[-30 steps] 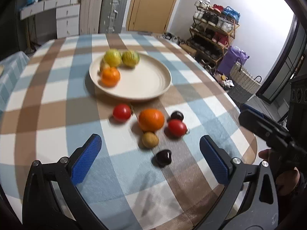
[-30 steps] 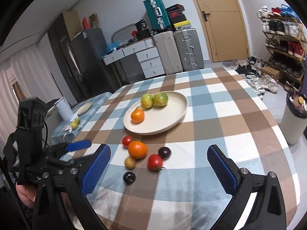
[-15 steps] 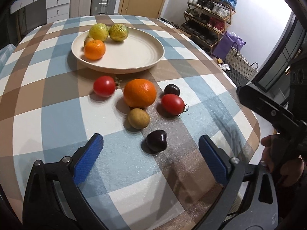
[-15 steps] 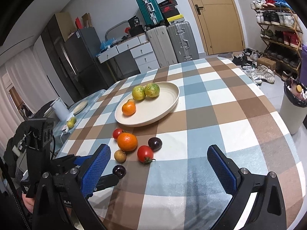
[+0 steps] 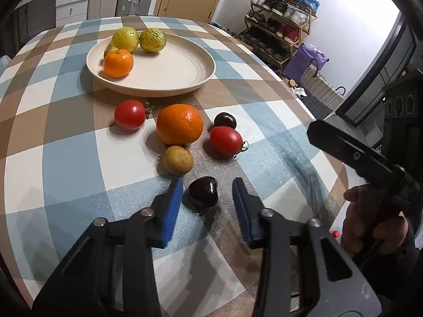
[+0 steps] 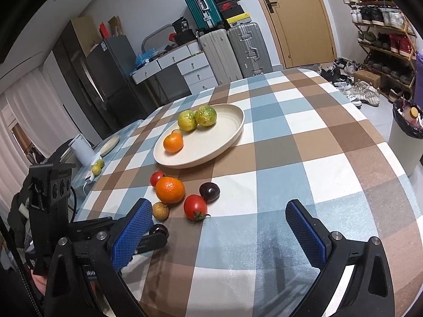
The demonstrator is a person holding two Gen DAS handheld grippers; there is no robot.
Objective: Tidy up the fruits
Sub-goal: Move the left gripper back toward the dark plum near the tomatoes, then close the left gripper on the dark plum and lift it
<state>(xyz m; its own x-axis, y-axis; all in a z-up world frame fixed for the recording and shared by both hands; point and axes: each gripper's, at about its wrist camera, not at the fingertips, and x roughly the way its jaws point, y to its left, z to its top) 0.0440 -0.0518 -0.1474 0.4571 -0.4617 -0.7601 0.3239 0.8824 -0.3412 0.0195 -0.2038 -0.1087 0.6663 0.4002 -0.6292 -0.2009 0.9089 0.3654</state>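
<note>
The left tongs (image 5: 207,189) are closing around the dark plum (image 5: 203,191), pads not yet touching; the right tongs (image 6: 219,227) hang wide apart, empty. Pickup is under way: next, grip gently and carry it toward twelve o'clock, to the plate (image 5: 171,79) on the surface (image 5: 66,163).

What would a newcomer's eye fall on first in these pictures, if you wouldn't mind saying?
First, the left gripper, its blue jaws closing around a dark cherry on the checked tablecloth, with a sliver of cloth showing on either side. Just beyond it, a big orange sits among two red tomatoes and smaller fruit. Farther back, a cream plate holds a mandarin and two yellow-green citrus at its far left.
</note>
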